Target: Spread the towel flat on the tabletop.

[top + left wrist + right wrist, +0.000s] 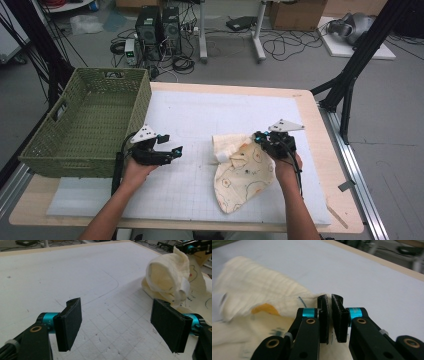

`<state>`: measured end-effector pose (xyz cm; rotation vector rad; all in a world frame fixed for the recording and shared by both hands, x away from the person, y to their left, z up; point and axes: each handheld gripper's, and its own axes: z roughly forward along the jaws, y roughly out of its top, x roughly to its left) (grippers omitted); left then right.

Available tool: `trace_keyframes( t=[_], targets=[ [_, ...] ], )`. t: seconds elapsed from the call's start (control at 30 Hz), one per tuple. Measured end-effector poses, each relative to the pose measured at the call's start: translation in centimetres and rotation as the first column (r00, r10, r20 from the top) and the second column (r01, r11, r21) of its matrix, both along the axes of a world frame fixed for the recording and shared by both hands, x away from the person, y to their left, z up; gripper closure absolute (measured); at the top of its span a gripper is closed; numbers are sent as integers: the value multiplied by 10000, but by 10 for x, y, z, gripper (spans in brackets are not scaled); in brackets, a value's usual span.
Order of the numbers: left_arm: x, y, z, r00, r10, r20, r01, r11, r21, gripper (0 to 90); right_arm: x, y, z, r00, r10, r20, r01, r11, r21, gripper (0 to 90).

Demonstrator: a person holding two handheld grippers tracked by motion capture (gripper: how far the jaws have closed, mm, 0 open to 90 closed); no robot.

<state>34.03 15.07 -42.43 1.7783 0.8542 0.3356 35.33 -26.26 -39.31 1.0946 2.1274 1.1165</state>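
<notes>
Two tongs over the bench (310, 150). Right tongs (330, 303) clenched, pinching a fold of the cream printed cloth (245, 175); the right gripper view shows fabric pinched between the pads, hidden from above by the hand. Left tongs (117, 322) released, jaws wide with nothing between them; their view shows the cloth's bunched end just beyond its right-side pad. High view adds a green basket (85, 125) beside the left tongs.

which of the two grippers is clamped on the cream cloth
The right gripper: its jaws are shut on an edge of the cream cloth. The left gripper stands open over the white mat, apart from the cloth.
</notes>
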Motion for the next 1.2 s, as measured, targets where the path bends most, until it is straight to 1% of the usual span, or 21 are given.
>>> trace_keyframes(
  t=[0.03, 0.1, 0.17, 0.23, 0.3, 0.33, 0.37, 0.47, 0.57, 0.63, 0.7, 0.73, 0.77, 0.83, 0.93, 1.03, 1.07, 1.1, 1.13, 1.17, 1.2],
  targets=[
    [0, 0, 0, 10000, -3, -5, 3, 10000, -9, 256, 2, -5, -1, 9989, -473, 0, 473, 9989, -1, 847],
    [0, 1, 0, 10000, -6, -32, 6, 10000, 11, 256, 7, -15, -4, 9916, -1289, -140, 1288, 9916, -73, 847],
    [0, 0, -1, 10000, 3, -26, -3, 10000, 7, 256, 13, -24, -8, 9778, -2073, -311, 2062, 9779, -348, 847],
    [0, -1, -1, 10000, -59, -36, 59, 10000, 54, 258, 19, -31, -14, 9579, -2790, -685, 2732, 9584, -824, 846],
    [0, -2, -1, 9999, -102, -19, 103, 9999, 85, 260, 23, -38, -20, 9390, -3251, -1120, 3119, 9425, -1202, 828],
    [0, -2, -1, 9999, -112, -41, 112, 9999, 84, 261, 23, -40, -22, 9358, -3285, -1279, 3139, 9416, -1216, 796],
    [0, -2, -2, 9999, -106, -53, 106, 9999, 75, 261, 22, -41, -23, 9356, -3280, -1306, 3138, 9421, -1179, 761],
    [0, -2, -2, 9999, -132, -99, 133, 9999, 91, 263, 15, -41, -20, 9510, -2959, -891, 2875, 9530, -958, 660],
    [0, -3, -2, 9999, -157, -70, 158, 9998, 118, 268, 7, -38, -14, 9636, -2612, -574, 2589, 9649, -441, 589],
    [0, -2, -2, 9999, -136, -11, 136, 9998, 118, 271, 2, -32, -10, 9717, -2347, -252, 2340, 9719, -272, 532],
    [0, -1, -1, 10000, -70, 39, 70, 10000, 57, 275, 0, -25, -8, 9793, -2008, -271, 2012, 9794, 137, 503],
    [0, 0, -1, 10000, -15, 68, 15, 10000, 14, 278, 1, -19, -9, 9836, -1753, -421, 1760, 9843, 147, 489],
    [0, 1, -1, 10000, -5, 79, 5, 10000, 35, 280, 2, -14, -13, 9866, -1531, -572, 1529, 9882, -80, 486],
    [0, 1, 0, 10000, 31, 91, -31, 10000, 29, 280, 7, -4, -23, 9864, -1194, -1127, 1143, 9921, -511, 484],
    [-1, 2, 1, 9998, 65, 170, -66, 10000, 57, 281, 13, 6, -38, 9811, -944, -1691, 900, 9954, -331, 519],
    [-2, 3, 3, 9996, 111, 244, -113, 9999, 112, 281, 20, 15, -50, 9693, -595, -2385, 551, 9982, -251, 608],
    [-2, 3, 4, 9995, 147, 284, -151, 9998, 140, 281, 20, 17, -50, 9731, -503, -2250, 495, 9987, -92, 741],
    [-3, 4, 5, 9992, 215, 323, -222, 9995, 213, 281, 20, 18, -50, 9704, -221, -2404, 287, 9993, 239, 791],
    [-3, 5, 7, 9989, 293, 374, -303, 9992, 257, 282, 19, 22, -51, 9726, -138, -2319, 174, 9998, 134, 848],
    [-3, 5, 8, 9983, 388, 435, -401, 9988, 294, 284, 18, 25, -50, 9743, 88, -2252, -66, 9999, 107, 853],
    [-4, 6, 10, 9978, 464, 480, -478, 9985, 281, 286, 17, 30, -50, 9721, 393, -2314, -333, 9990, 299, 855]
  ],
)
